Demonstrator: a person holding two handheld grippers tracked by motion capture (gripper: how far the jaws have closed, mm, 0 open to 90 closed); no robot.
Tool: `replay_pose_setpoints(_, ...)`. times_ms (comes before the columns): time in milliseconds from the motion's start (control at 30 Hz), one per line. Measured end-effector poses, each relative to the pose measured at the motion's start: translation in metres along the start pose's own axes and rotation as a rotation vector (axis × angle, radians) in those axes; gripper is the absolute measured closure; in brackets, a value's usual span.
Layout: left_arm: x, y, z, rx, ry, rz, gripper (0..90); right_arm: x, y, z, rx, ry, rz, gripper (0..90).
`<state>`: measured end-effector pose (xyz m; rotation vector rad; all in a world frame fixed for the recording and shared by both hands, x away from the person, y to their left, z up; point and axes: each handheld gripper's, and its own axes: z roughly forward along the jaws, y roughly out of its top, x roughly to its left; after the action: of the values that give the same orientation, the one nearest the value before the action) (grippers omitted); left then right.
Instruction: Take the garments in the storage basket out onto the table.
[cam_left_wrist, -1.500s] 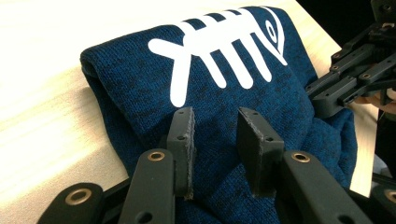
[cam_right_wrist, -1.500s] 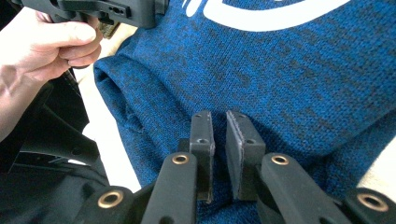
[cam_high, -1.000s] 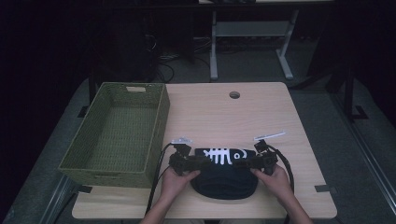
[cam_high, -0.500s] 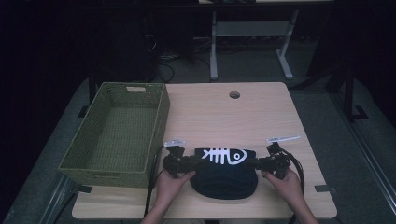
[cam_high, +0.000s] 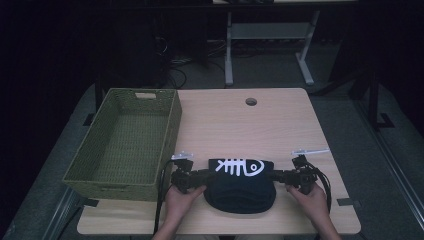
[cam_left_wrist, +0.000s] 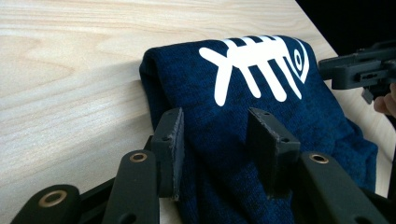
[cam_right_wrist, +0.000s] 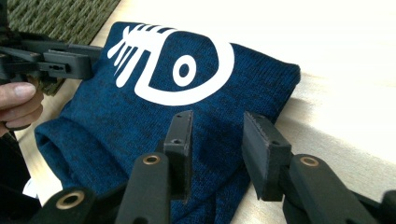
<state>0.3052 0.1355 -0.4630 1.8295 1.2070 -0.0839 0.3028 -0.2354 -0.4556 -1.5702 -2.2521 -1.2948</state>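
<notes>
I see a dark blue knit cloth (cam_high: 240, 185) printed with a white fish skeleton (cam_high: 239, 166), a green woven basket (cam_high: 125, 142), pale wood-grain table (cam_high: 240, 125), black grippers.

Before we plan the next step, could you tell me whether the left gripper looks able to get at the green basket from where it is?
Probably yes: the left gripper is open at the folded garment, and the basket stands right beside it.
</notes>
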Motion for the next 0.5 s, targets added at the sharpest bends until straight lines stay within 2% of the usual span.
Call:
replay_pose_setpoints(267,0.0032,-0.0037,0.0015,0.013,0.007,-0.024,49.1,-0.0064,-0.0074,0.0004,0.021,-0.016,0.027,59.7)
replay_pose_setpoints(433,0.0057,-0.0051,0.0050,0.027,-0.013,-0.064,45.9,-0.0062,-0.0094,0.0030,0.026,-0.013,0.027,59.3)
replay_pose_setpoints(500,0.0054,-0.0052,0.0063,0.032,-0.017,-0.066,44.8,-0.0067,-0.0098,0.0041,0.029,-0.007,0.030,58.5)
